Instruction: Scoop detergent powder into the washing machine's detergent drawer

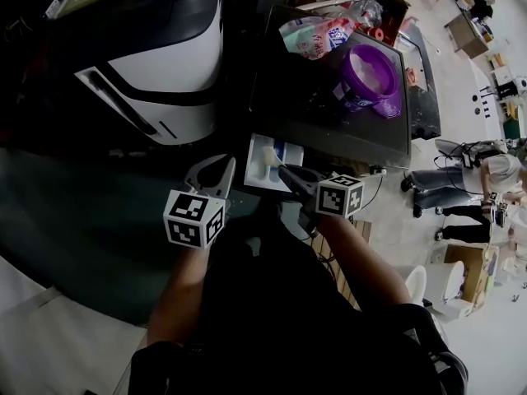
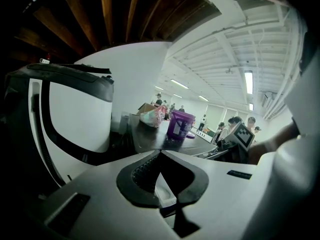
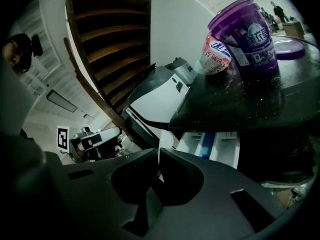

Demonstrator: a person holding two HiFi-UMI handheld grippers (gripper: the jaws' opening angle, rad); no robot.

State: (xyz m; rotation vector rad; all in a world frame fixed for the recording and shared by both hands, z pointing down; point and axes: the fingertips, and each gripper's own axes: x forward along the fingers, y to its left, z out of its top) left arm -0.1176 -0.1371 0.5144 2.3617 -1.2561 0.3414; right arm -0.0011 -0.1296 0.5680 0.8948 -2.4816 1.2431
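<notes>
1. head view: the detergent drawer [image 1: 290, 152] is being seen pulled out beneath the dark surface [image 1: 329, 134], beside the washing machine [image 1: 165, 64]; a white scoop [image 1: 268, 158] is being held over it by the right tongs [image 1: 288, 173].
2. left gripper view: the left tongs [image 2: 160, 154] are being held closed, with nothing gripped; a purple tub [image 2: 179, 124] is being seen on the surface.
3. right gripper view: the right tongs are being pressed closed on the scoop's thin handle, with the drawer just beyond.
</notes>
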